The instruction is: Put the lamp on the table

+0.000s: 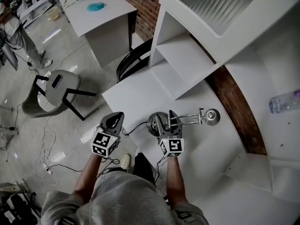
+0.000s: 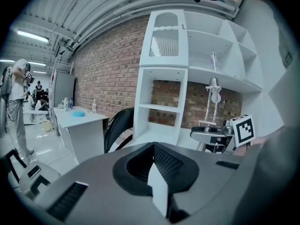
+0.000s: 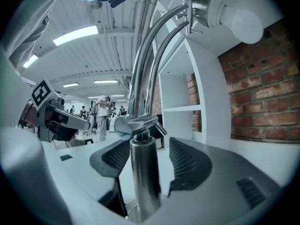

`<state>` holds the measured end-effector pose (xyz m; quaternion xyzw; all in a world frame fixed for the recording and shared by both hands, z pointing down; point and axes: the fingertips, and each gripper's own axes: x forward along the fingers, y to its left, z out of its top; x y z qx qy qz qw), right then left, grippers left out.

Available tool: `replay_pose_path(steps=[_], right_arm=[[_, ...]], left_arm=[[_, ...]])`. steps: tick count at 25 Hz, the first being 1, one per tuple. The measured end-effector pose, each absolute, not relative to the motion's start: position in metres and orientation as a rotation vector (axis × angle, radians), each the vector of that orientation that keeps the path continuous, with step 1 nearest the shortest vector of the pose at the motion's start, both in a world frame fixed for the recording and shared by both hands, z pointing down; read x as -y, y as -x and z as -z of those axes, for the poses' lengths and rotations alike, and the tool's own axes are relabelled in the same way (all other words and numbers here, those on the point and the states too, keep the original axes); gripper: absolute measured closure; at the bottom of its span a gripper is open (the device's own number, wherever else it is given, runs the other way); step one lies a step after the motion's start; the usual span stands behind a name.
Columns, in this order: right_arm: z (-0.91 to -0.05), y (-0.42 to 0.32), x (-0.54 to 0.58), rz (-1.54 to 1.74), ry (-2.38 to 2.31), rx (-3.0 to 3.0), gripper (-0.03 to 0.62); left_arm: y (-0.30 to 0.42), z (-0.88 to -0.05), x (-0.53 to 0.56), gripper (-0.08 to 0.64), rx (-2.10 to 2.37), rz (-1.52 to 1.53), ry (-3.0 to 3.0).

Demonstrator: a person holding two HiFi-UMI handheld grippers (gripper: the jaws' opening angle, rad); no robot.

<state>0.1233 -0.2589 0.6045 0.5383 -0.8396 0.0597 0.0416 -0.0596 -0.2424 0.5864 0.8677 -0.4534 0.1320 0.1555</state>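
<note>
A chrome desk lamp (image 1: 157, 123) stands on the white table (image 1: 131, 97), its round base near the front edge. Its arm reaches right to the lamp head (image 1: 212, 116). My right gripper (image 1: 167, 119) is at the lamp's post. In the right gripper view the post (image 3: 143, 172) rises between the two pads, which stand apart with a gap on the right side, and the white bulb (image 3: 239, 20) shows at the top. My left gripper (image 1: 113, 120) hovers left of the lamp, shut and empty (image 2: 154, 159). From the left gripper view the lamp (image 2: 213, 95) stands upright.
A white shelf unit (image 1: 187, 55) stands on the table behind the lamp, against a brick wall. A plastic bottle (image 1: 283, 101) lies on a shelf at right. The lamp's cable (image 1: 133, 127) trails left. A black chair (image 1: 131, 62) and a grey chair (image 1: 51, 90) stand on the floor.
</note>
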Motion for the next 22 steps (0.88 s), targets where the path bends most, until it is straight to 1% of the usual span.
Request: replay_pose_path(steps=[11, 22], right_arm=[[-0.601, -0.129, 0.24, -0.184, -1.675, 2.537, 0.319], [-0.587, -0.134, 0.217, -0.162, -1.727, 2.508, 0.345]], left_arm=[[0.06, -0.574, 0.232, 0.557, 1.31, -0.371, -2.519], [0.062, -0.565, 0.212, 0.557, 1.303, -0.339, -2.545]])
